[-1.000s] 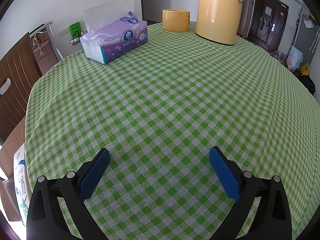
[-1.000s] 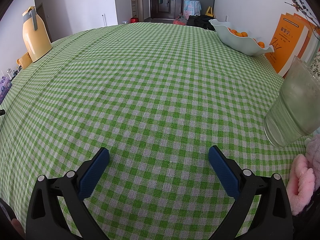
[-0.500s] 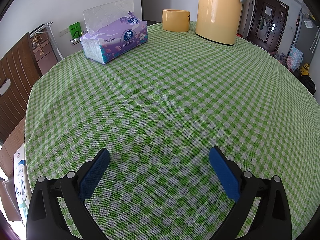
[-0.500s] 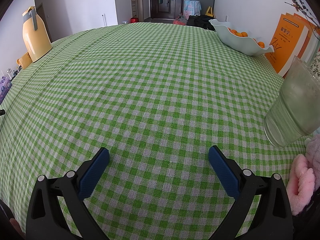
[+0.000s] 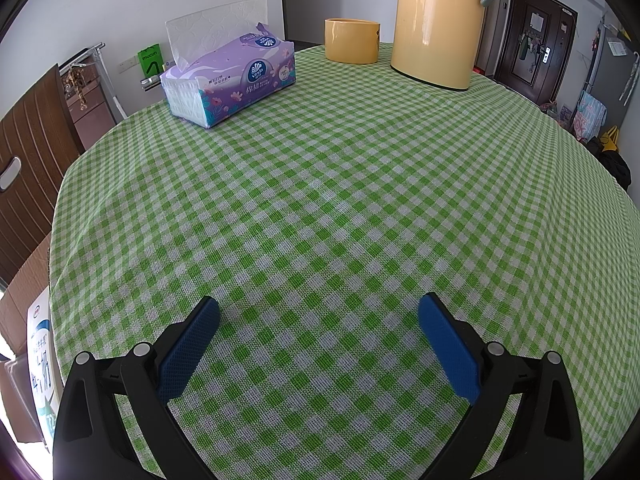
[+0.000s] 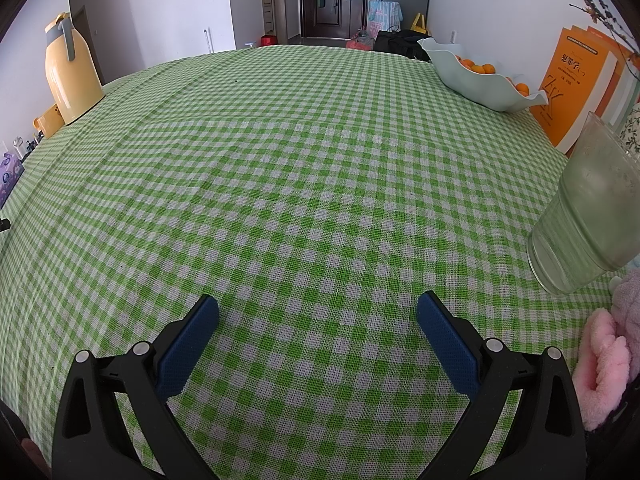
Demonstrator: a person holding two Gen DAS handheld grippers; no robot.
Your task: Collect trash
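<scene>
The left claw (image 5: 318, 316) hangs low over a round surface covered in a green-and-white checked cloth (image 5: 340, 200), its two blue-padded fingers (image 5: 188, 350) spread wide apart with nothing between them, only bare cloth. Far ahead of it and to its left lies a purple soft pack of tissues (image 5: 230, 80) with a white sheet standing up from its slot; straight ahead at the far edge stands a short yellow round cup (image 5: 351, 40), and just to the right of that, close beside it, a tall yellow thermos jug with a grey handle (image 5: 438, 20). The right claw (image 6: 318, 314) is likewise released, blue pads (image 6: 448, 350) wide apart over empty checked cloth (image 6: 300, 180). To its right, near its right finger, stands a cloudy clear plastic tumbler (image 6: 588, 216), and lower at the right edge a pink fluffy fabric thing (image 6: 608, 356) shows. Farther ahead on the right sits a pale green wavy bowl holding oranges (image 6: 480, 80), with upright orange books (image 6: 576, 84) behind the tumbler. The same yellow jug (image 6: 70, 76) stands far to this claw's left. No piece of trash can be made out on the cloth in either view.
</scene>
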